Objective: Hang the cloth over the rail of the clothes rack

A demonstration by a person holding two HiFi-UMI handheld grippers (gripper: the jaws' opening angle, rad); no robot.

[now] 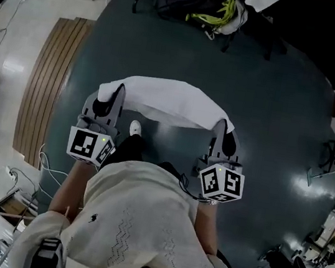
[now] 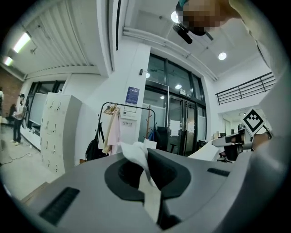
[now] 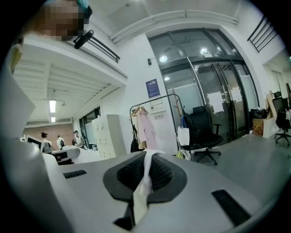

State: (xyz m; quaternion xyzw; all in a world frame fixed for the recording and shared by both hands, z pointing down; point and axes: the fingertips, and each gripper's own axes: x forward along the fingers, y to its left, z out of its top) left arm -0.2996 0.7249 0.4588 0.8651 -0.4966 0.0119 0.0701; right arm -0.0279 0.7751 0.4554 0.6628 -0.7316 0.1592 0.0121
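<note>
A white cloth [image 1: 166, 100] hangs stretched between my two grippers above the dark floor in the head view. My left gripper [image 1: 108, 103] is shut on the cloth's left corner, and a white fold [image 2: 141, 168] is pinched between its jaws. My right gripper [image 1: 222, 129] is shut on the right corner, with a strip of cloth [image 3: 144, 182] caught in its jaws. The clothes rack [image 2: 129, 125] stands far ahead by the white wall, a pink garment [image 3: 146, 129] hanging on it. The rack's top rail [image 3: 154, 101] is in sight in the right gripper view.
A black office chair [image 3: 204, 132] stands right of the rack, with white lockers [image 2: 57, 129] to its left. Glass doors [image 2: 182, 123] lie behind the rack. People stand far off at the left [image 2: 17, 118]. Wooden flooring [image 1: 50, 80] borders the dark floor [image 1: 271, 115].
</note>
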